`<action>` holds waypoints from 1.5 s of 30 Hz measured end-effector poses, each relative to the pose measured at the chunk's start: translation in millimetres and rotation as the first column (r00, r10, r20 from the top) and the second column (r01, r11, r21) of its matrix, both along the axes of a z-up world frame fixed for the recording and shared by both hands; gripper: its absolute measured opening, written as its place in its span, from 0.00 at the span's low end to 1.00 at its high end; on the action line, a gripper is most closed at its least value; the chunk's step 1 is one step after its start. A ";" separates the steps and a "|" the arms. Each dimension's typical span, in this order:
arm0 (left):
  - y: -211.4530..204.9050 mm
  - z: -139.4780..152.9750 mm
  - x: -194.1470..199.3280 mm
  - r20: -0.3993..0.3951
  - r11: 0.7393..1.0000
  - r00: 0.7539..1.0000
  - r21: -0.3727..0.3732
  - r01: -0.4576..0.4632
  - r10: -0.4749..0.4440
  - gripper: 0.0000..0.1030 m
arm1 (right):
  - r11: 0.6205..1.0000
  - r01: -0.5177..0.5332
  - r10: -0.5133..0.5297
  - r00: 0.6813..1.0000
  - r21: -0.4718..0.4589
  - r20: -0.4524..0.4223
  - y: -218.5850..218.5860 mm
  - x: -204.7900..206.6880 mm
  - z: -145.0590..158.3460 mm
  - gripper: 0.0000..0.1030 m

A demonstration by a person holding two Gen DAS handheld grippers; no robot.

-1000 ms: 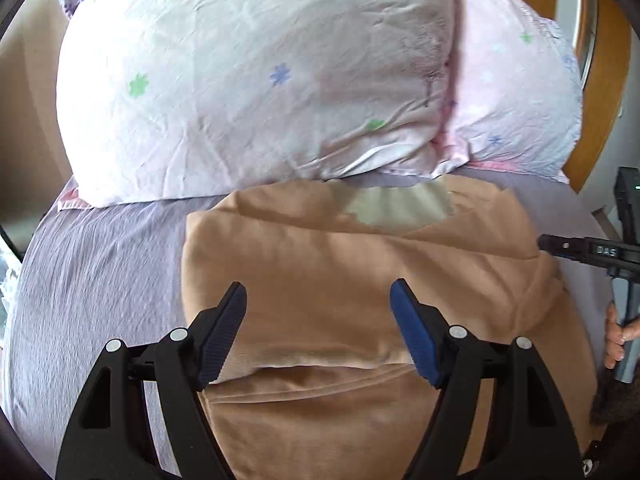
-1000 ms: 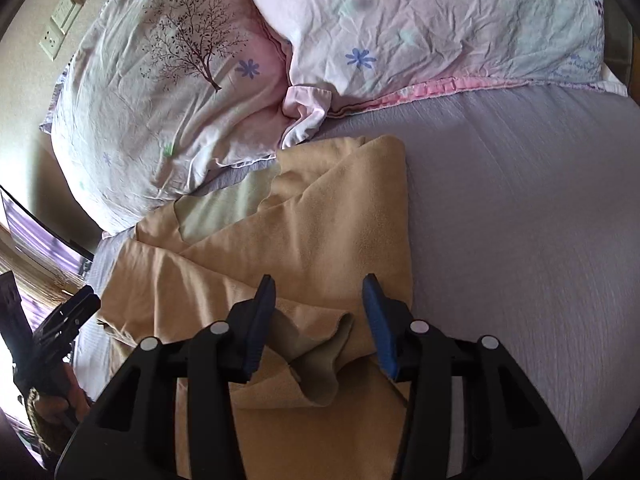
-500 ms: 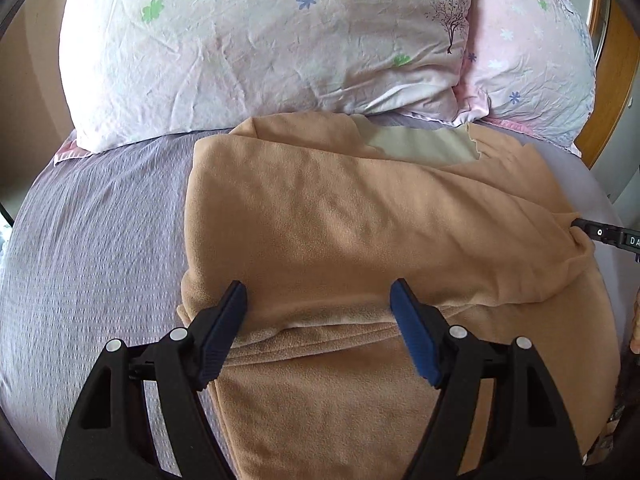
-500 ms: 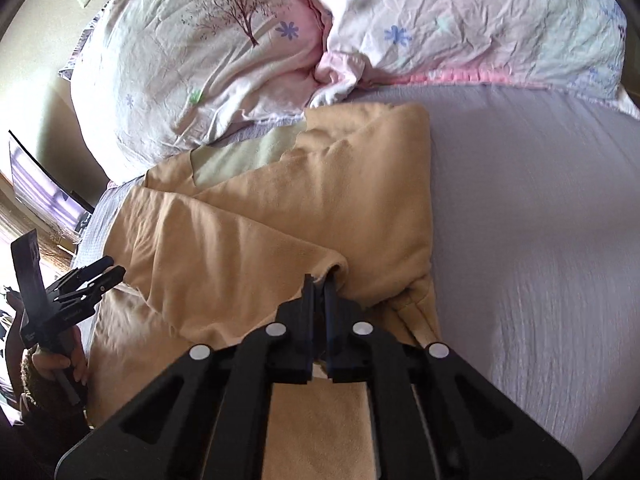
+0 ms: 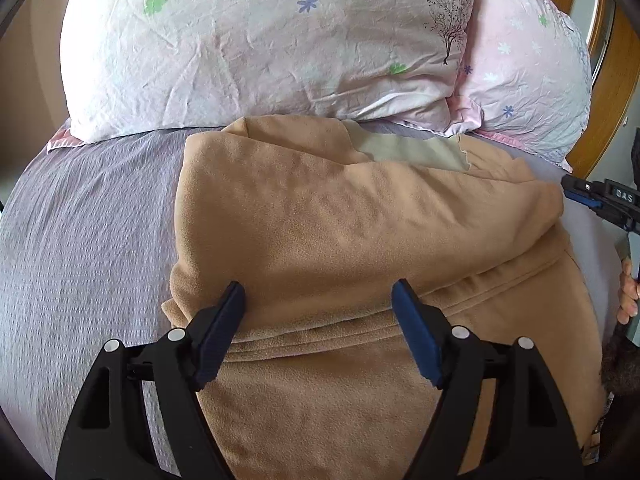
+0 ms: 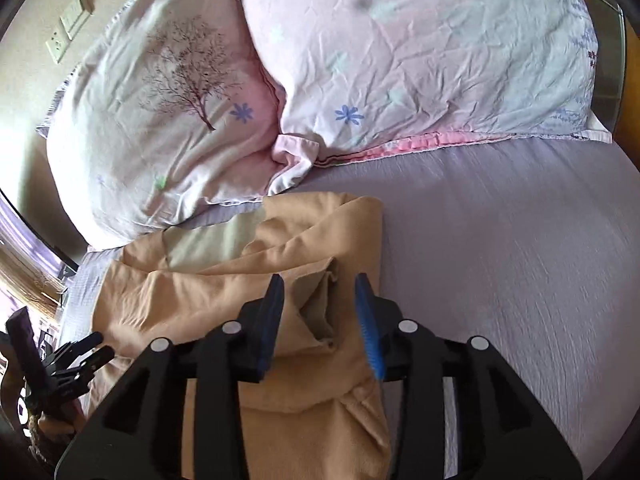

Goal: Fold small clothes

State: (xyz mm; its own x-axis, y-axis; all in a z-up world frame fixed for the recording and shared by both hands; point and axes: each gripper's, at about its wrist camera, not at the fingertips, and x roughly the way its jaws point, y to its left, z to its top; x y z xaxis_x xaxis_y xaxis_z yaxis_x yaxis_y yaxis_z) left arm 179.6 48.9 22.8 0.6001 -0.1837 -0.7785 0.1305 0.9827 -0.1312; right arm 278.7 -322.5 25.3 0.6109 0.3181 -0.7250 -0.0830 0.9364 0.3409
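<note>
A tan fleece garment [image 5: 340, 240] lies on the lilac bed sheet, with a sleeve folded across its body and a pale lining showing at the neck [image 5: 412, 152]. My left gripper [image 5: 318, 312] is open, hovering over the garment's folded edge, holding nothing. In the right wrist view the garment [image 6: 224, 292] lies below the pillows, and my right gripper [image 6: 320, 312] is open just above the sleeve cuff [image 6: 316, 308]. The right gripper also shows at the right edge of the left wrist view [image 5: 592, 196]. The left gripper shows at the lower left of the right wrist view [image 6: 80, 356].
Two pale floral pillows [image 5: 260, 48] [image 6: 420, 52] lie at the head of the bed, close behind the garment. Lilac sheet [image 6: 500, 260] spreads to the right of the garment. A wooden bed frame [image 5: 604, 92] curves at the far right. Wall sockets [image 6: 68, 24] sit at top left.
My right gripper, shut on the sleeve cuff half a second ago, has opened and let it go on the garment. The left gripper has stayed open, shifting slightly over the cloth.
</note>
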 end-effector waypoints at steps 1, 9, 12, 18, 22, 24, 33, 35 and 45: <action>-0.7 -0.4 0.9 -0.001 1.000 1.000 0.000 0.001 -0.001 0.76 | 1.000 -0.015 0.015 1.000 -0.003 0.004 0.9 -6.8 0.2 0.36; -5.1 -1.2 0.1 0.006 1.000 1.000 0.017 0.003 -0.003 0.79 | 0.993 -0.083 0.078 0.995 -0.079 -0.061 24.6 -3.2 -29.2 0.01; -3.0 -0.4 -0.4 0.006 1.000 1.000 0.001 0.004 -0.004 0.79 | 0.997 -0.032 0.031 0.999 -0.066 -0.017 11.2 -14.0 -20.6 0.01; -4.5 1.6 -8.2 0.016 1.000 1.000 -0.006 0.016 -0.016 0.79 | 0.995 -0.013 0.007 0.998 -0.096 -0.067 8.6 -25.5 -26.4 0.08; 14.5 27.0 -52.4 0.083 0.993 0.996 -0.103 0.054 -0.045 0.79 | 1.000 -0.022 0.022 1.000 0.022 0.013 -5.0 -55.2 -3.3 0.54; 27.1 40.7 -87.0 0.123 0.989 0.991 -0.127 0.073 -0.058 0.87 | 0.991 -0.094 0.087 0.994 0.097 0.071 -13.7 -81.0 8.4 0.70; 91.5 33.6 -252.7 0.164 0.923 0.978 -0.342 0.177 -0.127 0.96 | 0.875 -0.393 0.380 0.919 0.282 0.099 -66.2 -252.0 -11.6 0.89; 104.2 19.1 -276.6 0.137 0.905 0.984 -0.395 0.162 -0.116 0.96 | 0.874 -0.384 0.392 0.919 0.298 0.038 -78.8 -285.0 -28.6 0.89; 81.8 -51.4 -274.1 -0.033 0.858 0.986 -0.497 0.126 -0.164 0.93 | 0.872 -0.306 0.378 0.917 0.382 -0.127 -80.4 -292.1 -104.3 0.89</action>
